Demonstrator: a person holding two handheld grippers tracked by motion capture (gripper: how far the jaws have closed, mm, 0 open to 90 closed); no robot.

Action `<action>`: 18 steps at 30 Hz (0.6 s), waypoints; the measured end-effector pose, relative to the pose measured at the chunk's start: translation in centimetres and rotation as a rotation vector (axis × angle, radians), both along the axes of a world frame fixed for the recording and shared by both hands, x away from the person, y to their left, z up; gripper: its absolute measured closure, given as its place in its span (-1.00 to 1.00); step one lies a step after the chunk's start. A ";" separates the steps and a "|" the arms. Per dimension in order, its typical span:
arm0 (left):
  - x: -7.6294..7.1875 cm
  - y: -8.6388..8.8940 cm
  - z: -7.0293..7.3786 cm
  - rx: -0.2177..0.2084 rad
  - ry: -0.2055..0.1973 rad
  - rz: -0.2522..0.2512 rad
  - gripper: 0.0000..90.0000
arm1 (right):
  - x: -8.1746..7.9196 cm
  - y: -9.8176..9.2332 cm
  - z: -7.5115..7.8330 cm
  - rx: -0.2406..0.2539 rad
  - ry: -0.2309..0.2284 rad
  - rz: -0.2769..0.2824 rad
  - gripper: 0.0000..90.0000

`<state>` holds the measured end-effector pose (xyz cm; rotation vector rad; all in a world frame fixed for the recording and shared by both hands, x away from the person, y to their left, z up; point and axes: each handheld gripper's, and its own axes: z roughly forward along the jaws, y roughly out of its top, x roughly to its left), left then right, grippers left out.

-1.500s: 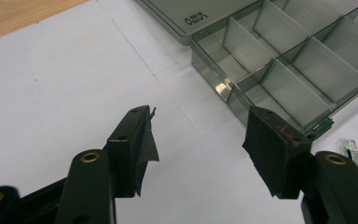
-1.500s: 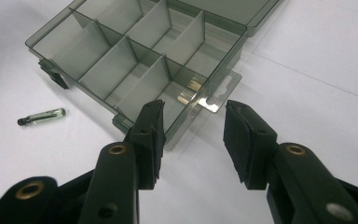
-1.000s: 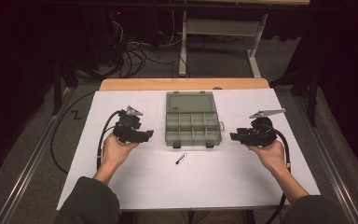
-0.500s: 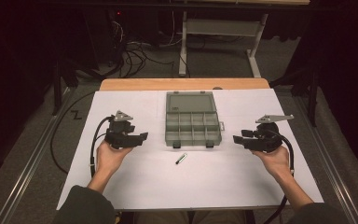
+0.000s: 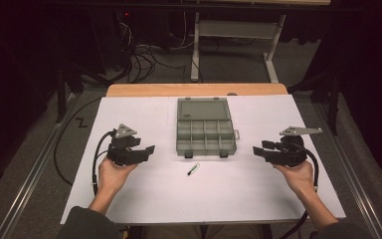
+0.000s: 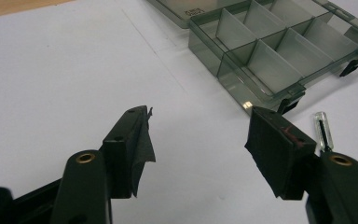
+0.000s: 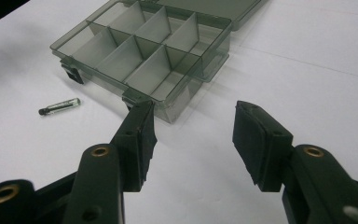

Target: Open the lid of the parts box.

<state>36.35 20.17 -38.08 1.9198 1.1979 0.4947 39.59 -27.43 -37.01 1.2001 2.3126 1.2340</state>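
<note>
A smoky grey compartment box (image 5: 206, 132) lies open in the middle of the white table top, its lid flat behind it and its several cells empty. A small clear tube with a dark core (image 5: 193, 169) lies just in front of it. My left gripper (image 5: 148, 151) is held left of the box, jaws open and pointing right, nothing between them. My right gripper (image 5: 257, 150) is right of the box, pointing left; its jaws have just been opening and hold nothing. The left gripper view has the box (image 6: 279, 51) and the tube (image 6: 322, 128) beyond my left gripper (image 6: 198, 121). The right gripper view has the box (image 7: 140, 51) and the tube (image 7: 59, 106) beyond my right gripper (image 7: 193, 114).
The white sheet (image 5: 204, 199) covers the table, with a wooden strip (image 5: 194, 89) along the far edge. Metal rails (image 5: 30, 174) run down both sides. Cables (image 5: 139, 55) and a stand's legs (image 5: 238, 35) lie on the dark floor beyond.
Both hands have drawn outward from the box and a little toward the person, the left to the left, the right to the right. The right jaws stand wider. Box and tube lie unmoved.
</note>
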 end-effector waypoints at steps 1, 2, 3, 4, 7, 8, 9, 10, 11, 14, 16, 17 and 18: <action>-0.1 0.1 -0.1 -0.003 -0.004 0.000 -0.14 | -0.2 -0.2 -0.1 0.005 -0.005 -0.006 0.12; -0.2 0.1 -0.1 -0.003 -0.008 0.001 -0.14 | -0.2 -0.2 -0.1 0.005 -0.005 -0.006 0.12; -0.3 0.2 -0.2 -0.005 -0.014 0.001 -0.15 | -0.3 -0.3 -0.2 0.006 -0.010 -0.006 0.12; -0.4 0.3 -0.2 -0.009 -0.017 0.003 -0.15 | -0.5 -0.3 -0.2 0.007 -0.016 -0.011 0.13; -0.7 0.4 -0.4 -0.017 -0.024 0.007 -0.15 | -0.7 -0.5 -0.5 0.012 -0.028 -0.019 0.13; -0.8 0.4 -0.4 -0.016 -0.029 0.009 -0.15 | -0.8 -0.7 -0.7 0.016 -0.027 -0.024 0.14; -0.9 0.5 -0.4 -0.020 -0.036 0.010 -0.15 | -0.8 -0.7 -0.8 0.018 -0.029 -0.025 0.14; -1.0 0.5 -0.5 -0.025 -0.039 0.012 -0.15 | -0.8 -0.7 -0.8 0.018 -0.029 -0.025 0.14; -1.0 0.5 -0.5 -0.029 -0.042 0.015 -0.15 | -0.9 -0.8 -1.0 0.024 -0.028 -0.029 0.13; -1.2 0.5 -0.8 -0.035 -0.046 0.016 -0.15 | -1.1 -1.0 -1.2 0.029 -0.040 -0.030 0.13; -1.4 0.5 -1.0 -0.035 -0.051 0.023 -0.16 | -1.4 -1.1 -1.5 0.024 -0.060 -0.035 0.12; -1.5 0.5 -1.1 -0.037 -0.058 0.029 -0.16 | -1.5 -1.2 -1.6 0.022 -0.069 -0.039 0.11; -1.6 0.5 -1.2 -0.035 -0.059 0.029 -0.16 | -1.7 -1.3 -1.8 0.023 -0.074 -0.045 0.11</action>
